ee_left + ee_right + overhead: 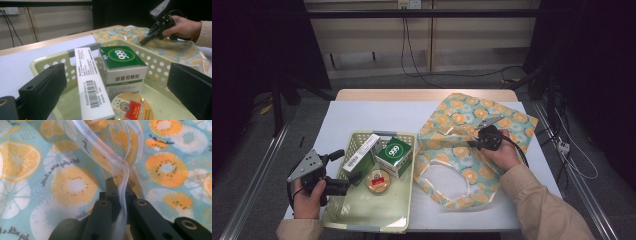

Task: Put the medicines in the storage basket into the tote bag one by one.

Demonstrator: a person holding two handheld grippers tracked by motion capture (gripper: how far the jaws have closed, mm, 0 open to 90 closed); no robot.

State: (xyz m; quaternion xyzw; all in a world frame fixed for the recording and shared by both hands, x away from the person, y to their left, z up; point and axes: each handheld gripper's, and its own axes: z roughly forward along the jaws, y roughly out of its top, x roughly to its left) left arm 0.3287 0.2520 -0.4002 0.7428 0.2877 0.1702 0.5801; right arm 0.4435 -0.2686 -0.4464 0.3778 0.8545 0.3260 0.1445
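A teal bag (447,127) printed with orange slices lies on the right half of the white table (362,115). My right gripper (471,142) rests on it, shut on the bag's clear plastic strap (124,171), which runs up between the closed jaws. In the left gripper view the right gripper (144,42) points down onto the bag (175,51). My left gripper (343,170) hovers at the left rim of a pale green basket (362,222), jaws wide open and holding nothing. They frame a long white box (91,87), a green box (122,67) and a round tin (131,107).
The basket (152,67) sits near the table's front edge, with the white box (361,152), green box (394,156) and round tin (378,181) in its far half. Bare tabletop lies behind the basket. Cables hang at the back wall (407,45).
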